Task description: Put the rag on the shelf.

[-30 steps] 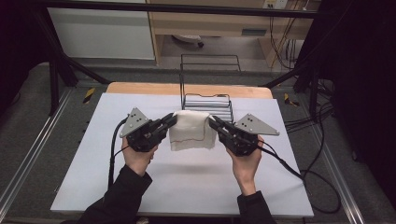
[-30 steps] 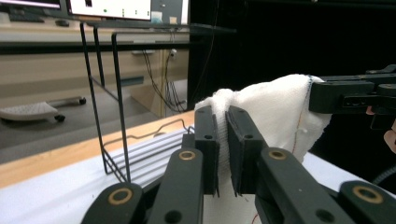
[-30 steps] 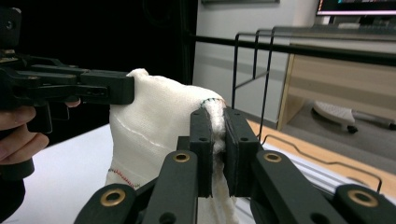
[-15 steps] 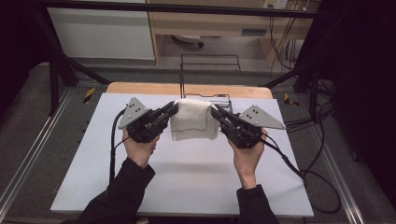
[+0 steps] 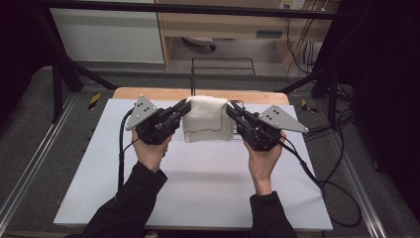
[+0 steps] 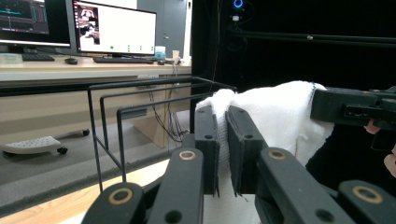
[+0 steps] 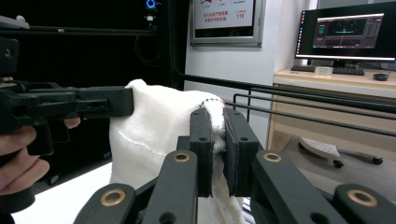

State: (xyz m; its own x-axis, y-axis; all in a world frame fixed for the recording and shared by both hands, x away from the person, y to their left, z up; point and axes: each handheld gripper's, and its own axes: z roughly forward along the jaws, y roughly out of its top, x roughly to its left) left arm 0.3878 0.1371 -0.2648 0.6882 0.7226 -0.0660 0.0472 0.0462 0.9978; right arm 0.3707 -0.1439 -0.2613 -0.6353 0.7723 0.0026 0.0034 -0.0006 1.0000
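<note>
The white table top [image 5: 198, 183] is spread beneath both grippers, and its bare surface is seen below and behind the hands in the high view. A black wire rack [image 5: 223, 67] is stood beyond the grippers at the far edge of the table; its thin bars [image 6: 140, 100] are seen just left of the left gripper's jaws in the left gripper view, and they run across to the right of the right gripper's jaws in the right gripper view. A white folded cloth [image 5: 208, 119] is held up between the two grippers, lifted clear of the table, with its lower edge hanging free under them. The left gripper [image 5: 182, 108] is clamped on the cloth's left upper corner; in the left gripper view [image 6: 223, 140] a fold of cloth is pinched between the nearly closed jaws. The right gripper [image 5: 232, 110] is clamped on the right upper corner, and in the right gripper view [image 7: 218, 144] the cloth's hemmed edge is squeezed between the jaws. Each gripper is carried by a hand in a dark sleeve, and a cable [image 5: 121, 148] is trailed from the left one.
</note>
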